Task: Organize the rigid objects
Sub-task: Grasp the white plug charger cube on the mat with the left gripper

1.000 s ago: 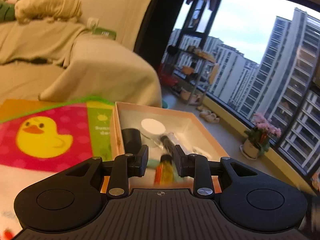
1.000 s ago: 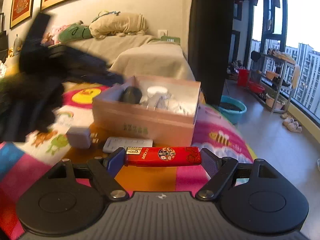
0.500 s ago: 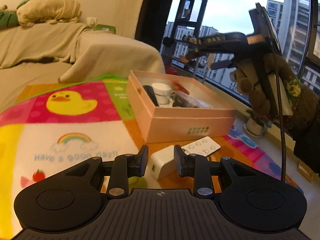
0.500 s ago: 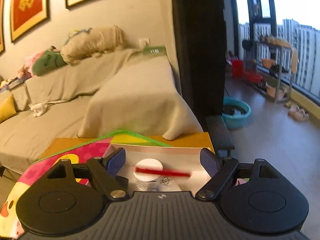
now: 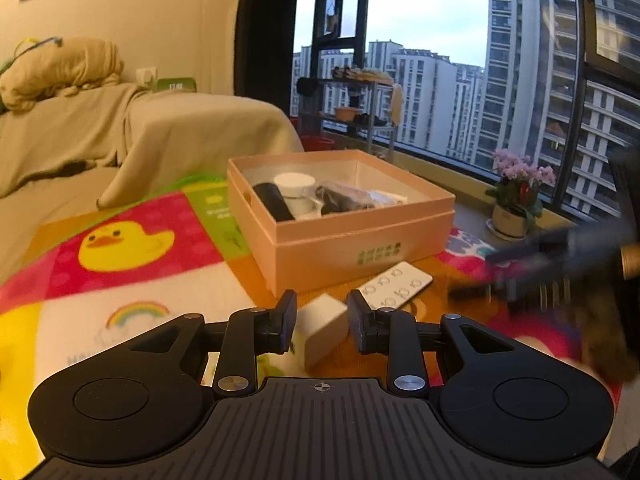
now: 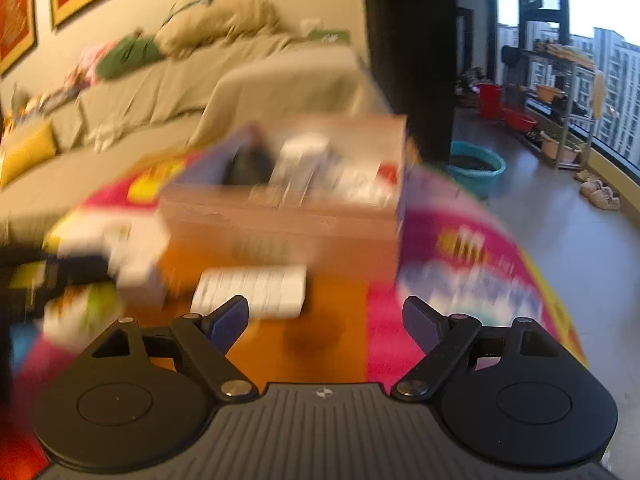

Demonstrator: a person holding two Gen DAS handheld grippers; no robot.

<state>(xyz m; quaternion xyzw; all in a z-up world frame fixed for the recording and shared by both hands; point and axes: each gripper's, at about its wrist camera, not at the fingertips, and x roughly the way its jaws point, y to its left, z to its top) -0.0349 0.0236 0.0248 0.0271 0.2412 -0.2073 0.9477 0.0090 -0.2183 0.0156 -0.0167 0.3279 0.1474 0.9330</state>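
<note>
The left tool (image 5: 321, 318) is nearly closed around nothing, a small white plastic block (image 5: 322, 330) lying partly hidden beyond it. The right tool (image 6: 326, 320) is wide and empty, its jaws having just been opening. The open pink cardboard box (image 5: 352, 248) is seen farther off; in the right view its contents are blurred.

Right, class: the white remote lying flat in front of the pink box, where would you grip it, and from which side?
I would pinch the white remote across its narrow width, on the two long edges near the middle, coming down from above: it lies flat and thin, and the pink box crowds its far side.
</note>
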